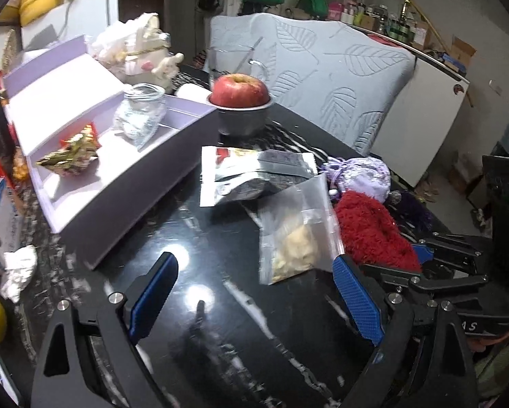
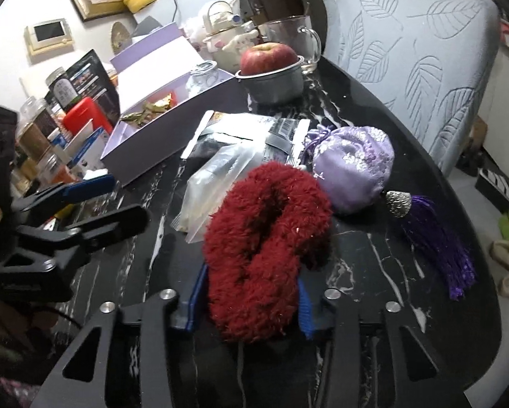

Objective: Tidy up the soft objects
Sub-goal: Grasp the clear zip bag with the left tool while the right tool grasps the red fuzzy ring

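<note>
1. The right gripper (image 2: 251, 309) is squeezed tight on the red fluffy thing (image 2: 264, 248). Its blue pads (image 2: 305, 309) press on both sides of the fluff, near the end closest to us.
2. The left gripper (image 1: 254, 299) is wide apart and holds nothing. Only the shiny black table (image 1: 220, 340) shows between its fingers.
3. The red fluffy thing lies on the black table with its far end curled round.
4. Just past the left gripper is a clear plastic bag (image 1: 298, 234) with pale bits inside. It is blurry. It sits just beside the red fluff.
5. A purple silk pouch (image 2: 353, 166) sits next to the far end of the red fluff. A dark purple tassel (image 2: 438, 248) with a silver cap lies on the table beside the pouch.
6. Behind the clear bag lies a silver and black packet (image 1: 254, 173), flat on the table.
7. To the left is a pale purple box (image 1: 118, 176) with parts inside. It holds a gold wrapper (image 1: 70, 156) and a little jar (image 1: 142, 98) with a small bag (image 1: 138, 122).
8. Farther back, a red apple (image 1: 241, 90) sits in a small grey bowl (image 1: 242, 119).
9. Behind that is a glass mug (image 2: 295, 37), and a chair with a leaf cover (image 1: 322, 78).
</note>
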Demonstrator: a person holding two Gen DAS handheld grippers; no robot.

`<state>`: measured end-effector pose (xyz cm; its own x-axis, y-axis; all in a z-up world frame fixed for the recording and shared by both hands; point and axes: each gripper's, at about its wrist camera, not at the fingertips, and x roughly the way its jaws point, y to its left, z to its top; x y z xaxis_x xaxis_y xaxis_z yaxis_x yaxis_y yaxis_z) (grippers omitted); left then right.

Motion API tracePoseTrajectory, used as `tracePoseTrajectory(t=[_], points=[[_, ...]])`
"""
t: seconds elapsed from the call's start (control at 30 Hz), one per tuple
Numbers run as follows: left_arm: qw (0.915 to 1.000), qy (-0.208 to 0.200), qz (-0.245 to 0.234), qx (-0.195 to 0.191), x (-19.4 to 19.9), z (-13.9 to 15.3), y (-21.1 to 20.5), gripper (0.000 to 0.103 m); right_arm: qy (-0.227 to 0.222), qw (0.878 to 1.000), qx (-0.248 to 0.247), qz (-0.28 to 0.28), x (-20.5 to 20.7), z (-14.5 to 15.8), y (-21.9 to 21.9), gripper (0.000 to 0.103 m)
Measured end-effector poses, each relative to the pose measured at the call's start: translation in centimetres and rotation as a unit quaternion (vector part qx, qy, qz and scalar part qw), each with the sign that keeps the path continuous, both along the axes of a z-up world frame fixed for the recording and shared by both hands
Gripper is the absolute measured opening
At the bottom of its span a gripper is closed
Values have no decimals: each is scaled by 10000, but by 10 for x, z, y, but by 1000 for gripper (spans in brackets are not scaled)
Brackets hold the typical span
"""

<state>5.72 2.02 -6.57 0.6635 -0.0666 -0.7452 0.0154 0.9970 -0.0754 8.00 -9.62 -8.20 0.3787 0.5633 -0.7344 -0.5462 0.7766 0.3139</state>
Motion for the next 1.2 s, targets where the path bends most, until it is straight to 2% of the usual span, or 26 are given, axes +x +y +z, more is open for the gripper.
tracePoseTrajectory(t=[0.13,0.37,0.67,0.73,0.77,0.8,0.93,1.03,1.1,1.2], points=[[9997,39,-168,-181,11,-2,-8,93,-61,9999,-106,-42,-2,3,-10,41],[9988,107,-444,-170,29,-6,-26,93,-30,9997,-129,-221,-3,5,-31,41],[9982,355,-415,251,55,-26,-37,93,-48,9997,-138,-213,-4,4,-36,44],[9980,470,-416,77,59,-30,-34,93,-70,9996,-154,-242,-4,5,-37,52],[9977,548,-406,-27,61,-33,-32,93,-96,9994,-166,-287,-3,5,-37,61],[9974,599,-390,-68,63,-35,-31,93,-114,9992,-177,-344,-2,5,-38,66],[9971,654,-344,-192,65,-38,-29,93,-101,9986,-223,-463,2,3,-39,71],[9977,579,-342,-121,64,-38,-30,80,-71,9984,-286,-489,5,0,-37,75],[9980,513,-355,83,62,-38,-35,59,-40,9981,-349,-507,6,-3,-34,81],[9980,428,-413,232,62,-37,-40,43,-177,9977,-432,-491,5,-3,-31,82]])
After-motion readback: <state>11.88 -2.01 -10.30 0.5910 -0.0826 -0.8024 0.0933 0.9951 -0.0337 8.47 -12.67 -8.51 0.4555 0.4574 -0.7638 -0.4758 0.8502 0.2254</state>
